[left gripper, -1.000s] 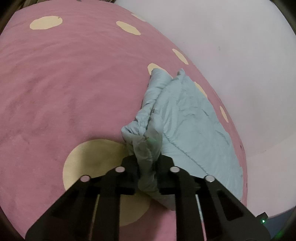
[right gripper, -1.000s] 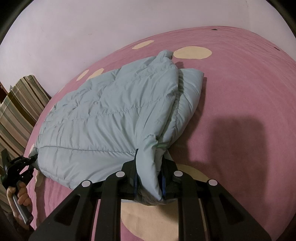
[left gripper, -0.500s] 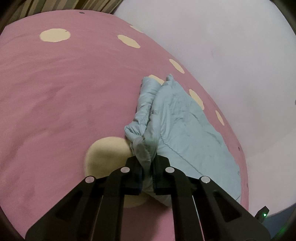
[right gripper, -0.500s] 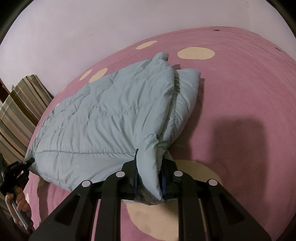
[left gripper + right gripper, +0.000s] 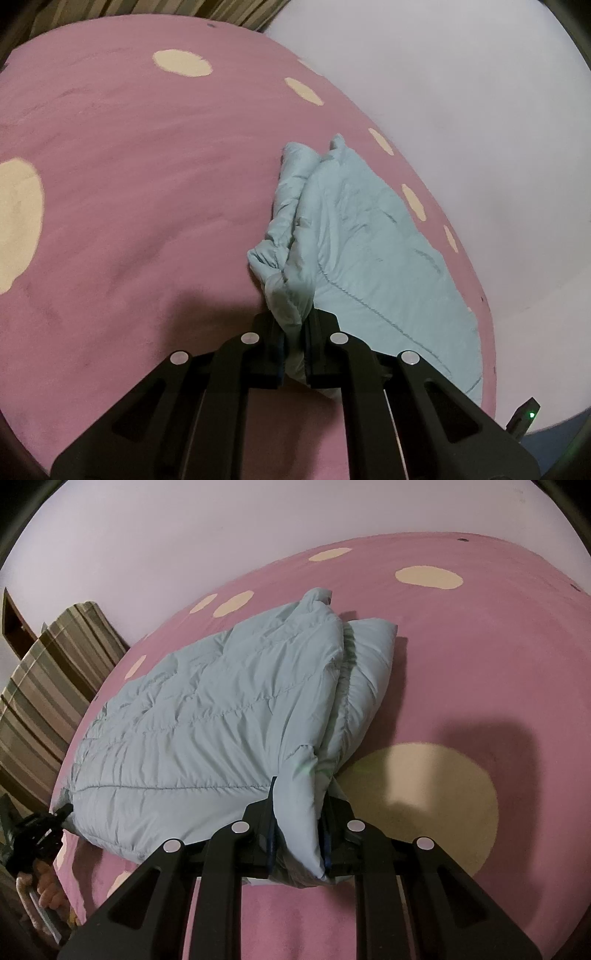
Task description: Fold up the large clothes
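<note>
While it lies folded on the pink cream-dotted blanket (image 5: 480, 664), the pale blue quilted jacket (image 5: 221, 716) is pinched at two corners: the left gripper (image 5: 293, 332) and the right gripper (image 5: 299, 834) are each clamped tight on bunched fabric.

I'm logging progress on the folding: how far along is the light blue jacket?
Done: the light blue jacket already lies doubled on the pink spotted blanket, layers stacked along one edge. In hand: the left tongs and right tongs each pinch a corner of the same end. Left: probably carrying that end over toward the far end for another fold, then releasing and smoothing.
</note>
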### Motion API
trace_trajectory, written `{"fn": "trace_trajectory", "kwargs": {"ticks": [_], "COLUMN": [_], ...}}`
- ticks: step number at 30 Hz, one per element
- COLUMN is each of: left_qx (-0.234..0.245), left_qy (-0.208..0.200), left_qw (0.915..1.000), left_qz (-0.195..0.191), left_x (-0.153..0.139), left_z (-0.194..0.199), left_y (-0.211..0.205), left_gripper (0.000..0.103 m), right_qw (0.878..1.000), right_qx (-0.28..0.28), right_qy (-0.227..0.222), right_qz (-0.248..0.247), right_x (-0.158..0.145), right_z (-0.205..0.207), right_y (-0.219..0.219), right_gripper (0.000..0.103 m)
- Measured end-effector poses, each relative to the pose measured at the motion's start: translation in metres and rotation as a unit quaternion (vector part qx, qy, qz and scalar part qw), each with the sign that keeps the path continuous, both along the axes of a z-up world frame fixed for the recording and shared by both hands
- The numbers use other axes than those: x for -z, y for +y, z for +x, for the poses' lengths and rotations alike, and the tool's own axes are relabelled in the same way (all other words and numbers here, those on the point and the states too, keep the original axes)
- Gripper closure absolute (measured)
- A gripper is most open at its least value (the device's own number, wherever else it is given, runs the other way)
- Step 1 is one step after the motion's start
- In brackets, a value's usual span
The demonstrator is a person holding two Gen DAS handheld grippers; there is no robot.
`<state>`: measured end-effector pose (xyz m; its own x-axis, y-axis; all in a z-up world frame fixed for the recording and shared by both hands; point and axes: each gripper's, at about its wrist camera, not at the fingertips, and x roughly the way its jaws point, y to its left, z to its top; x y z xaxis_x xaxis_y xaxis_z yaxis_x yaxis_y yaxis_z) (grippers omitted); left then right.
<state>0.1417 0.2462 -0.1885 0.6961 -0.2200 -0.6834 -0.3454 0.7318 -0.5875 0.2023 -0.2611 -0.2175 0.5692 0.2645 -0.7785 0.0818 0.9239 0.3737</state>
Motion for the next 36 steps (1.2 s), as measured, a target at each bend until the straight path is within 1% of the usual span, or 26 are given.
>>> {"fn": "trace_trajectory", "kwargs": {"ticks": [3,6,7,9,10,11,13,14,17,20,23,26,29,30,32,33,36], "left_qx": [-0.003,0.000,-0.001,-0.008,-0.012,-0.014,-0.015,-0.016,-0.016,-0.012,-0.003,0.010,0.024,0.029,0.033,0.034,0.025], "left_qy": [0.003,0.012,0.014,0.016,0.017,0.015,0.009,0.006,0.003,0.007,0.010,0.015,0.025,0.030,0.036,0.036,0.036], "left_qw": [0.9999,0.9998,0.9998,0.9997,0.9998,0.9998,0.9998,0.9998,0.9997,0.9997,0.9995,0.9988,0.9975,0.9967,0.9953,0.9945,0.9895], "left_qz": [-0.009,-0.016,-0.016,-0.013,-0.009,-0.004,0.004,0.008,0.017,0.021,0.031,0.045,0.062,0.069,0.083,0.093,0.138], "left_x": [0.006,0.009,0.009,0.007,0.006,0.003,-0.002,-0.005,-0.012,-0.016,-0.019,-0.021,-0.020,-0.020,-0.021,-0.022,-0.026], "left_z": [-0.003,-0.003,-0.001,-0.002,-0.003,-0.004,-0.009,-0.009,-0.006,0.000,0.005,0.009,0.020,0.025,0.031,0.034,0.040], "left_y": [0.006,0.008,0.010,0.013,0.014,0.014,0.017,0.018,0.023,0.027,0.029,0.029,0.029,0.028,0.027,0.027,0.027], "left_gripper": [0.096,0.090,0.086,0.075,0.067,0.058,0.048,0.045,0.040,0.039,0.039,0.036,0.034,0.034,0.026,0.025,0.015], "right_qw": [1.000,1.000,1.000,1.000,1.000,1.000,0.999,0.998,0.995,0.994,0.992,0.992,0.993,0.992,0.992,0.991,0.990], "right_qx": [-0.008,-0.008,-0.007,0.001,0.005,0.009,0.023,0.029,0.034,0.014,-0.013,-0.028,-0.063,-0.070,-0.085,-0.091,-0.111], "right_qy": [0.000,0.001,0.001,0.001,-0.001,-0.003,-0.015,-0.024,-0.057,-0.078,-0.085,-0.097,-0.092,-0.089,-0.085,-0.082,-0.067], "right_qz": [-0.006,-0.012,-0.010,-0.012,-0.017,-0.022,-0.038,-0.050,-0.079,-0.081,-0.087,-0.075,-0.048,-0.047,-0.046,-0.047,-0.054], "right_x": [0.000,0.000,0.000,-0.002,-0.005,-0.008,-0.019,-0.026,-0.046,-0.057,-0.063,-0.070,-0.069,-0.068,-0.065,-0.063,-0.052], "right_z": [0.001,0.005,0.005,0.004,0.004,0.000,-0.005,-0.007,-0.012,-0.007,0.003,0.009,0.025,0.029,0.039,0.044,0.056], "right_y": [0.000,0.000,0.000,0.000,0.000,0.000,0.002,0.005,0.017,0.036,0.058,0.072,0.096,0.102,0.118,0.126,0.148], "right_gripper": [0.085,0.084,0.081,0.078,0.076,0.076,0.076,0.076,0.075,0.073,0.073,0.073,0.073,0.074,0.076,0.076,0.076]}}
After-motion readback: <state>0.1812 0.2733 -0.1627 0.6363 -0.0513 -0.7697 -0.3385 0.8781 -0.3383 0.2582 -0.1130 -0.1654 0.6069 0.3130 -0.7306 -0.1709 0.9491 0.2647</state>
